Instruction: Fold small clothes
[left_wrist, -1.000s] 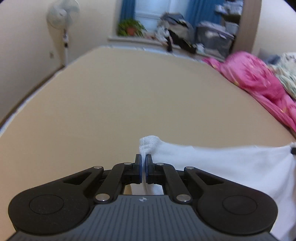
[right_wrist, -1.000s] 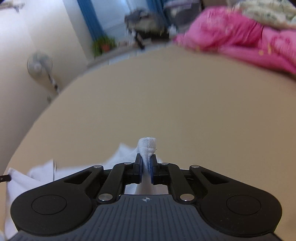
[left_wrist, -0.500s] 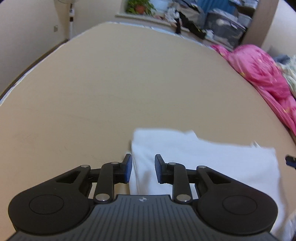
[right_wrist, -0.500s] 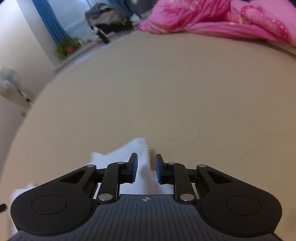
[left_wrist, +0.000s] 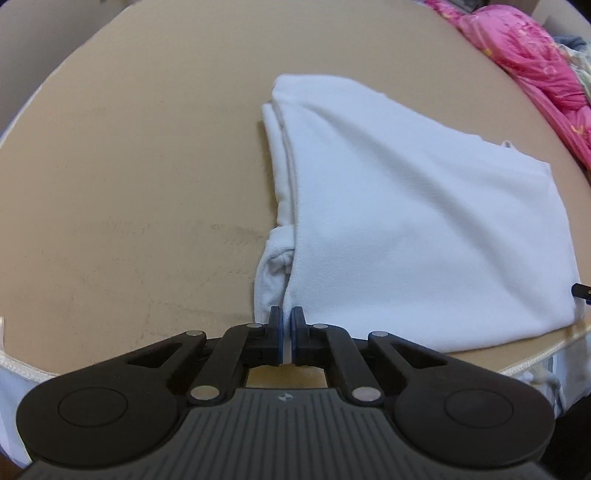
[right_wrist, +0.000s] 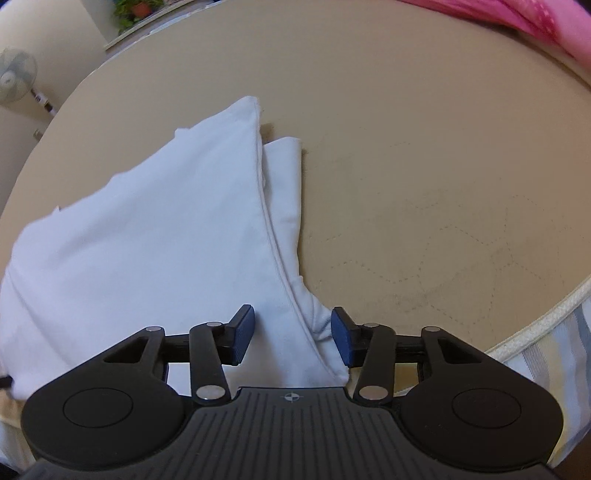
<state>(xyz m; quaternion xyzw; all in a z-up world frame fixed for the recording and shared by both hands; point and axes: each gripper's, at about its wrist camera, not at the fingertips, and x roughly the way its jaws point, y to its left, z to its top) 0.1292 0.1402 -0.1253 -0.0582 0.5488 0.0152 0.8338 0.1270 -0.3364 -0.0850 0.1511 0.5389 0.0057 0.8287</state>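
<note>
A white garment (left_wrist: 413, 206) lies folded flat on the tan mattress (left_wrist: 129, 184). In the left wrist view my left gripper (left_wrist: 287, 325) is at the garment's near left edge, its blue pads nearly together with a thin strip of white cloth between them. In the right wrist view the same garment (right_wrist: 147, 236) fills the left half. My right gripper (right_wrist: 292, 332) is wide open, its jaws on either side of the garment's near right corner, holding nothing.
Pink bedding (left_wrist: 535, 62) is heaped at the far right of the mattress and shows in the right wrist view (right_wrist: 517, 18). The mattress's piped front edge (right_wrist: 535, 325) runs close by. A standing fan (right_wrist: 16, 74) and a potted plant (right_wrist: 135, 7) are beyond.
Both grippers let go of the lifted cloth and it dropped flat. Both then pulled back to the garment's near edge. The left has closed on the near edge; the right has opened wider.
</note>
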